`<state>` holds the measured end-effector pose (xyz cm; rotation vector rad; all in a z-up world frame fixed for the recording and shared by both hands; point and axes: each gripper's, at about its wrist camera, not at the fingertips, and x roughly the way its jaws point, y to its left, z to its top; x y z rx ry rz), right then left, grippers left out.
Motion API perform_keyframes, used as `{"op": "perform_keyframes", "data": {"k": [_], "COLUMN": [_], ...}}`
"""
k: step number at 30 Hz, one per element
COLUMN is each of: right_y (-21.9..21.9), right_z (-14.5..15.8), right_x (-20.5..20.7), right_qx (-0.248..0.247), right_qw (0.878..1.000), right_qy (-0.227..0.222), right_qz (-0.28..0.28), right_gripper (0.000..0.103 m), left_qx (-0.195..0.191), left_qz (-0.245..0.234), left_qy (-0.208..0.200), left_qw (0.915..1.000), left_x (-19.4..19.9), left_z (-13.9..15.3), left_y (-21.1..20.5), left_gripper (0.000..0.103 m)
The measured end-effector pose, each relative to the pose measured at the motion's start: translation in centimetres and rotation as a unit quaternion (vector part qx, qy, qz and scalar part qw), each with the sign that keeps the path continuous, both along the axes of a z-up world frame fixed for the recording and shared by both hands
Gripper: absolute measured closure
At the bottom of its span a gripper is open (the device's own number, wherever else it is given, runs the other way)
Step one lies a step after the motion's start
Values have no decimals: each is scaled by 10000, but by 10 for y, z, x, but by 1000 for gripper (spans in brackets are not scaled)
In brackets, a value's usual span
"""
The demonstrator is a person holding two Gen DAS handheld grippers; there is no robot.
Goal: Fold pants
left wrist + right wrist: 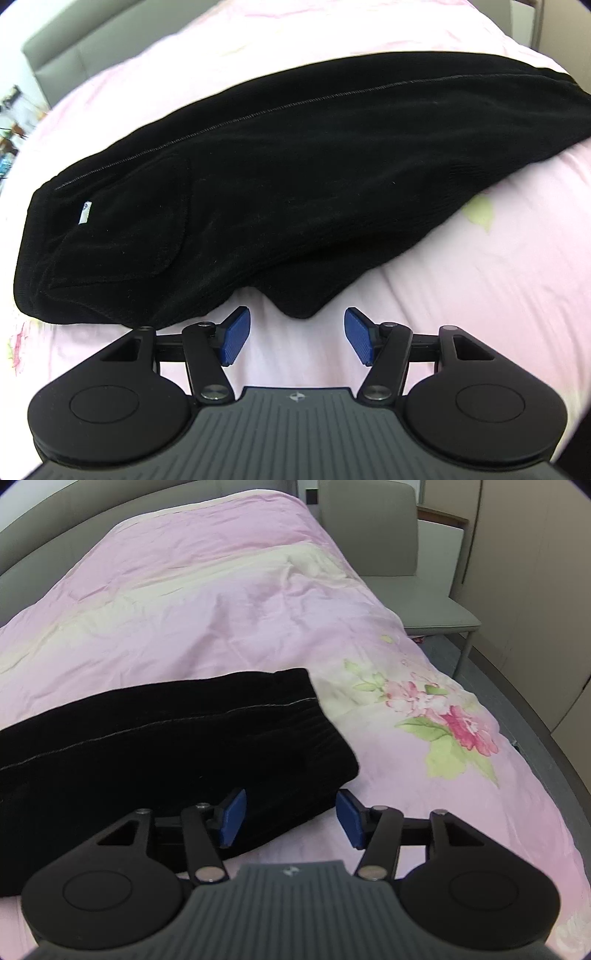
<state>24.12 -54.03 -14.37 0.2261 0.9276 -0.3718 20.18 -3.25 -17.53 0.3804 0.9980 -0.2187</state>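
Observation:
Black pants (280, 184) lie folded lengthwise on a pink bedspread (461, 302), waistband with a white label at the left, leg ends at the far right. My left gripper (297, 338) is open and empty, just short of the pants' near edge by the crotch point. In the right wrist view the leg ends of the pants (177, 746) lie at the left. My right gripper (291, 818) is open and empty, at the near corner of the leg ends; its left pad (232, 818) is over the cloth.
The pink bedspread (221, 590) with a flower print (458, 727) stretches ahead and right. A grey chair (399, 565) stands beyond the bed's right edge, with cupboards behind. A grey headboard (66, 51) and clutter are at the far left.

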Motion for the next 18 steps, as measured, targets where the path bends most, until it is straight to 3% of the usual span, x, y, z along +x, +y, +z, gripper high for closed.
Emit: {"op": "perform_keyframes", "data": {"k": [1,3,4,5,7,9,12,15,18], "right_y": [8,18,23,28,38,45,53,54,54], "right_z": [-1,-2,-3,-4,-3,-3,-7,-17,-24], "right_x": [1,4,6,8,13,17,24,32,36], "right_qx": [2,-9,-15,-23,-53,-136,-289,-333,-320], "right_qw": [9999,9997,9994,9992,9983,9970,9949,9943,9940], "right_qy": [29,81,118,150,198,253,384,557,640], "right_qz": [112,240,311,383,549,722,891,848,833], "right_gripper": [50,50,50,50,50,47,45,45,45], "left_qx": [9,247,414,536,253,-124,-459,-551,-775], "left_qz": [20,119,140,191,351,601,754,960,1317], "left_qy": [-90,-420,-565,-694,-850,-757,-162,513,963], "left_qw": [10000,9987,9974,9960,9954,9952,9960,9925,9836], "left_x": [2,3,5,7,9,17,28,28,39], "left_z": [-4,-11,-11,-9,10,36,53,37,4], "left_y": [-3,-12,-16,-18,-13,-1,16,27,37], "left_gripper": [36,51,71,79,90,92,93,94,94]}}
